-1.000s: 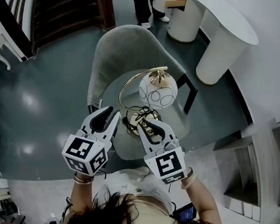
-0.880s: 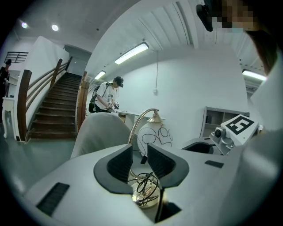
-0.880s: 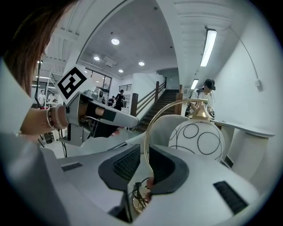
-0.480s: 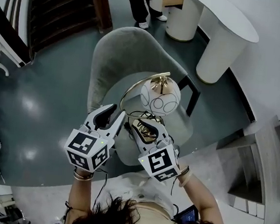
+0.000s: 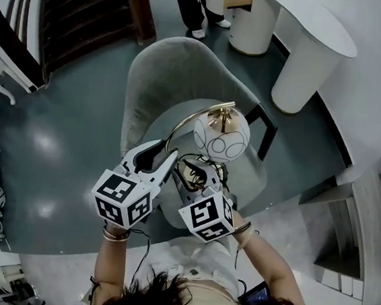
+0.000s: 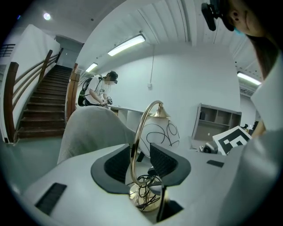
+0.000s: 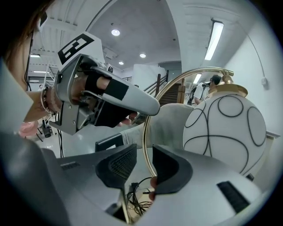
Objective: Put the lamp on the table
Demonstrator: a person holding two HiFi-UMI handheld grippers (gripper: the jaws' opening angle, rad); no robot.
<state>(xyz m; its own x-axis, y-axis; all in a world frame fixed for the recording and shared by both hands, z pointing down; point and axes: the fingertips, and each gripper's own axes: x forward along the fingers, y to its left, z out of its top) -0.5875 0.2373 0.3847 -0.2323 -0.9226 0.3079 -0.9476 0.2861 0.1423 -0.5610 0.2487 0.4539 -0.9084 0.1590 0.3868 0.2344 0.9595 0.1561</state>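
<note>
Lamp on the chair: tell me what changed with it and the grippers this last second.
Both grippers moved in on the lamp: the left gripper slid right, the right gripper slid left and tilted. Its brass stem now stands between each pair of jaws, which are apart, not clamped. Whether the lamp was lifted cannot be told. The chair stayed put.

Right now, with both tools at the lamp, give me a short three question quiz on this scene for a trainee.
1. True or false: the lamp stands on the white table.
2. What runs between the jaws of both the left tool and the right tool? A, the cord; B, the brass arc; C, the globe shade.
3. Fill in: the lamp rests on a grey ____.
Key: 1 false; 2 B; 3 chair.
</note>
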